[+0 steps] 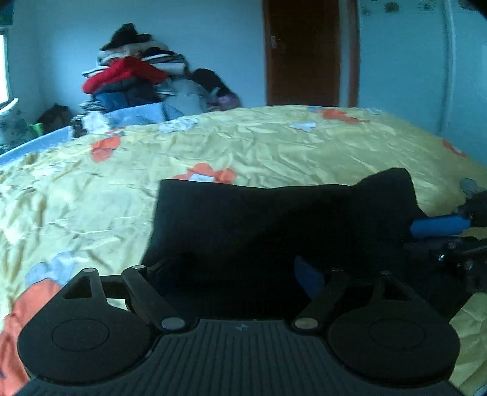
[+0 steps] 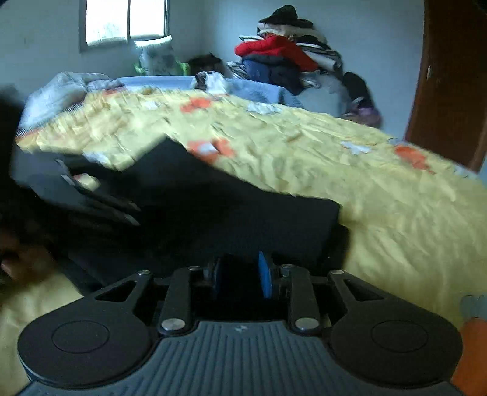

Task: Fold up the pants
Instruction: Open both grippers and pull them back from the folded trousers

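Black pants [image 1: 274, 219] lie folded into a dark block on a yellow flowered bedspread [image 1: 243, 146]. My left gripper [image 1: 231, 269] hangs over their near edge, open wide, one blue pad [image 1: 307, 280] showing and nothing pinched. In the right wrist view the pants [image 2: 213, 207] stretch from the near middle to the left. My right gripper [image 2: 240, 275] stands at their near right edge, its blue pads [image 2: 265, 277] close together with dark cloth between them. The left wrist view has that right gripper [image 1: 426, 236] at the pants' right edge. Blurred at far left are the left gripper [image 2: 131, 213] and a hand [image 2: 18, 262].
A tall pile of clothes [image 1: 134, 76] stands against the far wall beyond the bed. A brown door [image 1: 304, 51] is at the back right, a window [image 2: 124, 21] at the back left. A grey blanket [image 2: 61, 88] lies bunched at the bed's far left corner.
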Available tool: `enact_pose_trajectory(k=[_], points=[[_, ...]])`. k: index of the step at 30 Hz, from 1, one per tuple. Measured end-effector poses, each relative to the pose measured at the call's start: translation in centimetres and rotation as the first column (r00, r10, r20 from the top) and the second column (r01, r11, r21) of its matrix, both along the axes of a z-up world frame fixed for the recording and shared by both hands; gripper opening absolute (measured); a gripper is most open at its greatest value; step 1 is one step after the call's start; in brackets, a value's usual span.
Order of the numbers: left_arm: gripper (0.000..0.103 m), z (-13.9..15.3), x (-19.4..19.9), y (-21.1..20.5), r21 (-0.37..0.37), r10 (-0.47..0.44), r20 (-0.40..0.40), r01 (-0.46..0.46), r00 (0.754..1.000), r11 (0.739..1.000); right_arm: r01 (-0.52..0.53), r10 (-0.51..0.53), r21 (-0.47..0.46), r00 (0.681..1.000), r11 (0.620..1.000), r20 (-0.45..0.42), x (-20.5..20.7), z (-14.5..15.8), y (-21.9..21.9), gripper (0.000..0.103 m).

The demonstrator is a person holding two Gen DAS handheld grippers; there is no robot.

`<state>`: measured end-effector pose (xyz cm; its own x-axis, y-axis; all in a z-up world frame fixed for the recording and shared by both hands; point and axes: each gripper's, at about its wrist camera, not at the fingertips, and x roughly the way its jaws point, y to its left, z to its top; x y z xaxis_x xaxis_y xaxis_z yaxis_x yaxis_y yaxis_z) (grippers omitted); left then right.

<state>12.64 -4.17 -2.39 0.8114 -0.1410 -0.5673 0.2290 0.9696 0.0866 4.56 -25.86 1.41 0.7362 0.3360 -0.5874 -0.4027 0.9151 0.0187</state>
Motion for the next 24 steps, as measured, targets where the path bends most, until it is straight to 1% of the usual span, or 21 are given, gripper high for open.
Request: enact_pose_trajectory(k=[2, 3, 4, 5, 6, 7, 8, 9, 10, 11, 12, 13, 14, 15, 16, 18, 20, 22, 24], points=[[0.084, 1.0, -1.6, 0.1, -0.010, 0.020, 0.036, -0.020, 0.999, 1.000, 0.065, -0.062, 0.081, 0.998, 0.995, -0.033, 0.1, 0.6, -0.8, 0.026], [0.085, 1.5, -2.5, 0.2, -0.024, 0.025, 0.047, -0.024, 0.999, 0.999, 0.078, -0.077, 0.087, 0.997, 0.993, -0.011, -0.4, 1.1, -0.8, 0.026], [0.086, 1.8, -3.2, 0.4, -0.044, 0.029, 0.053, -0.027, 0.998, 0.999, 0.062, -0.064, 0.085, 0.998, 0.994, 0.021, -1.3, 1.6, -0.4, 0.026], [0.092, 1.9, -3.8, 0.5, -0.065, 0.032, 0.052, -0.028, 0.998, 0.998, 0.042, -0.044, 0.087, 0.999, 0.995, 0.024, -1.7, 1.8, -0.1, 0.027], [0.098, 1.8, -4.0, 0.6, -0.076, 0.035, 0.038, -0.032, 0.999, 0.997, 0.015, -0.016, 0.088, 1.000, 0.996, 0.008, -2.0, 1.5, 0.4, 0.030], [0.098, 1.4, -3.9, 0.4, -0.069, 0.037, 0.017, -0.036, 0.999, 0.997, 0.000, 0.001, 0.080, 1.000, 0.997, -0.008, -2.0, 1.0, 0.6, 0.031], [0.098, 0.8, -3.6, 0.1, -0.042, 0.040, -0.008, -0.040, 0.999, 0.998, -0.004, 0.005, 0.055, 1.000, 0.998, -0.019, -1.9, 0.2, 1.1, 0.032], [0.099, 0.2, -3.3, -0.1, -0.018, 0.046, -0.019, -0.046, 0.999, 0.999, -0.001, 0.001, 0.052, 1.000, 0.999, -0.008, -1.8, -0.5, 1.1, 0.033], [0.099, -0.1, -3.3, -0.1, -0.015, 0.054, -0.013, -0.054, 0.998, 0.998, 0.010, -0.009, 0.075, 1.000, 0.997, -0.003, -1.6, -0.6, 0.9, 0.033], [0.098, 0.1, -3.5, 0.1, -0.023, 0.063, -0.010, -0.063, 0.998, 0.998, 0.031, -0.028, 0.105, 0.999, 0.994, -0.025, -1.3, -0.4, 0.7, 0.033], [0.095, 0.4, -3.6, 0.2, -0.033, 0.070, -0.017, -0.071, 0.997, 0.997, 0.056, -0.051, 0.121, 0.998, 0.991, -0.038, -1.5, 0.1, 0.3, 0.033], [0.095, 0.7, -3.9, 0.4, -0.044, 0.071, -0.021, -0.072, 0.997, 0.996, 0.076, -0.073, 0.118, 0.997, 0.990, -0.033, -1.8, 0.5, 0.4, 0.033], [0.096, 1.0, -4.2, 0.5, -0.052, 0.070, -0.017, -0.071, 0.997, 0.996, 0.088, -0.086, 0.106, 0.996, 0.990, -0.017, -2.3, 0.8, 0.6, 0.038], [0.097, 1.1, -4.7, 0.7, -0.055, 0.072, -0.013, -0.073, 0.997, 0.996, 0.089, -0.089, 0.101, 0.996, 0.991, -0.007, -3.0, 1.0, 0.7, 0.044], [0.097, 1.2, -5.0, 0.7, -0.050, 0.079, -0.012, -0.079, 0.997, 0.996, 0.085, -0.085, 0.108, 0.996, 0.990, -0.005, -3.5, 1.2, 0.8, 0.047], [0.097, 1.2, -5.6, 0.7, -0.042, 0.092, -0.022, -0.093, 0.996, 0.995, 0.070, -0.069, 0.135, 0.998, 0.988, -0.007, -4.6, 1.4, 1.1, 0.062], [0.097, 1.2, -6.3, 0.8, -0.054, 0.101, -0.037, -0.103, 0.994, 0.993, 0.060, -0.061, 0.146, 0.998, 0.987, -0.003, -5.8, 1.6, 1.4, 0.065], [0.097, 1.3, -7.0, 1.1, -0.074, 0.107, -0.046, -0.110, 0.993, 0.991, 0.053, -0.052, 0.154, 0.999, 0.987, -0.012, -6.7, 1.7, 1.8, 0.065], [0.097, 1.5, -7.9, 1.3, -0.086, 0.111, -0.046, -0.115, 0.993, 0.990, 0.047, -0.042, 0.181, 0.999, 0.982, -0.030, -7.3, 1.8, 1.9, 0.066]])
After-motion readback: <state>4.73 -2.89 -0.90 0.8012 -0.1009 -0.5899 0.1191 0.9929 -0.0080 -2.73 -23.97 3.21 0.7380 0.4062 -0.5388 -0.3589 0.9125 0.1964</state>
